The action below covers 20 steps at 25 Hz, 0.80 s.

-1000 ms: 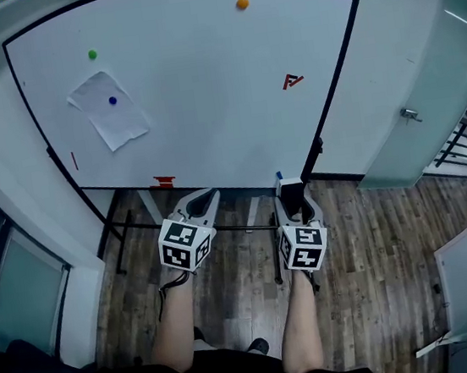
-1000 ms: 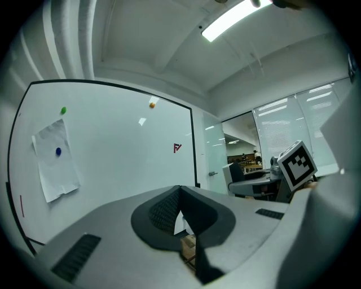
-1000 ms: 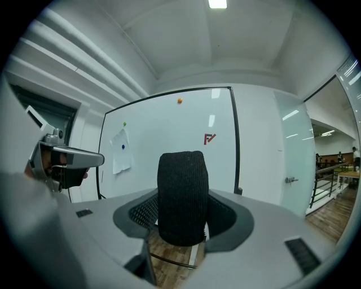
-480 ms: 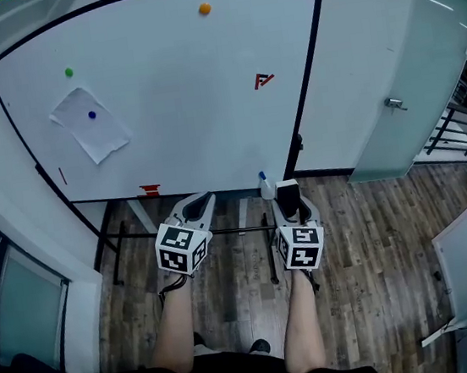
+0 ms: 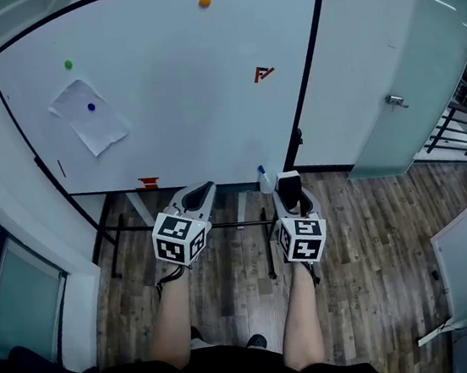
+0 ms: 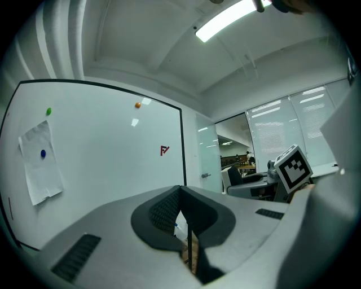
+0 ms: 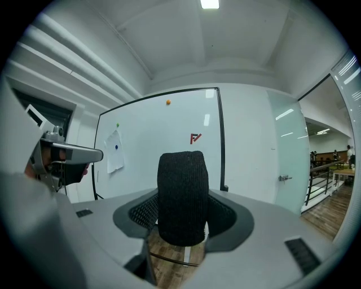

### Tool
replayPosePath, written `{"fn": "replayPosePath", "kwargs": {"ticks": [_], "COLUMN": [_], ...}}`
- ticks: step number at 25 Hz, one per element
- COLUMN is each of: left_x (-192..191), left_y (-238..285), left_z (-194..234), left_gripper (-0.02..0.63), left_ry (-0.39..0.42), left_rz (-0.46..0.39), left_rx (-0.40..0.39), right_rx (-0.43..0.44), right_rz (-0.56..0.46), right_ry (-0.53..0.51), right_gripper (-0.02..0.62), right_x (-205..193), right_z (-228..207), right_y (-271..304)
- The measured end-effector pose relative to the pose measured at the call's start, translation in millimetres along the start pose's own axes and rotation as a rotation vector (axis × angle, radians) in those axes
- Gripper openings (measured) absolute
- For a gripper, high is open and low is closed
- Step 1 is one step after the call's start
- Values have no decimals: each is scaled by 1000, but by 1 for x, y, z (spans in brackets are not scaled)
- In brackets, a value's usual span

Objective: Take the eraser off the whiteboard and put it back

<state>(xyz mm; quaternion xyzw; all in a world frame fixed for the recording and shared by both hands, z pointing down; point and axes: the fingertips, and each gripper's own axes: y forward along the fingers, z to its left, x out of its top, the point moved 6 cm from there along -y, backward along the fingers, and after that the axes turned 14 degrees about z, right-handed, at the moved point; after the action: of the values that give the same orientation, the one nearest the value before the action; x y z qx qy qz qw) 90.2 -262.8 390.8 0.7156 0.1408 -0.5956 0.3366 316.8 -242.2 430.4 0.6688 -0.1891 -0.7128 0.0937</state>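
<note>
The whiteboard point(image 5: 171, 104) stands on its stand straight ahead and also fills the left gripper view point(image 6: 101, 163) and the right gripper view point(image 7: 158, 152). My right gripper point(image 5: 290, 189) is shut on a black felt eraser point(image 7: 181, 195), held upright between the jaws a short way off the board's lower right corner. My left gripper point(image 5: 198, 196) is beside it on the left, jaws shut together with nothing in them point(image 6: 179, 195). Both point roughly level at the board.
On the board are a sheet of paper point(image 5: 88, 117) under a blue magnet, a green magnet point(image 5: 69, 65), an orange magnet point(image 5: 205, 1) and a red mark point(image 5: 263, 73). A red item point(image 5: 148, 182) and a blue-capped bottle point(image 5: 262, 179) sit at its lower edge. A glass door point(image 5: 400, 91) is at right.
Both grippers have edged forward toward the board's lower edge, and the board has shifted left in the head view. The eraser stays in the right jaws.
</note>
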Motion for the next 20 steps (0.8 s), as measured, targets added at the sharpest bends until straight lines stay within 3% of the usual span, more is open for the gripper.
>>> {"fn": "replayPosePath", "kwargs": {"ticks": [20], "left_x": [-12], "left_y": [-12], "left_z": [26], "left_gripper": [18], "left_ry": [-30], "left_rz": [14], "left_rx": [18], "right_rx": [29], "right_rz": [20], "right_ry": [6], "right_gripper": [242], "right_x": [0], "right_z": [25], "right_y": [12]}}
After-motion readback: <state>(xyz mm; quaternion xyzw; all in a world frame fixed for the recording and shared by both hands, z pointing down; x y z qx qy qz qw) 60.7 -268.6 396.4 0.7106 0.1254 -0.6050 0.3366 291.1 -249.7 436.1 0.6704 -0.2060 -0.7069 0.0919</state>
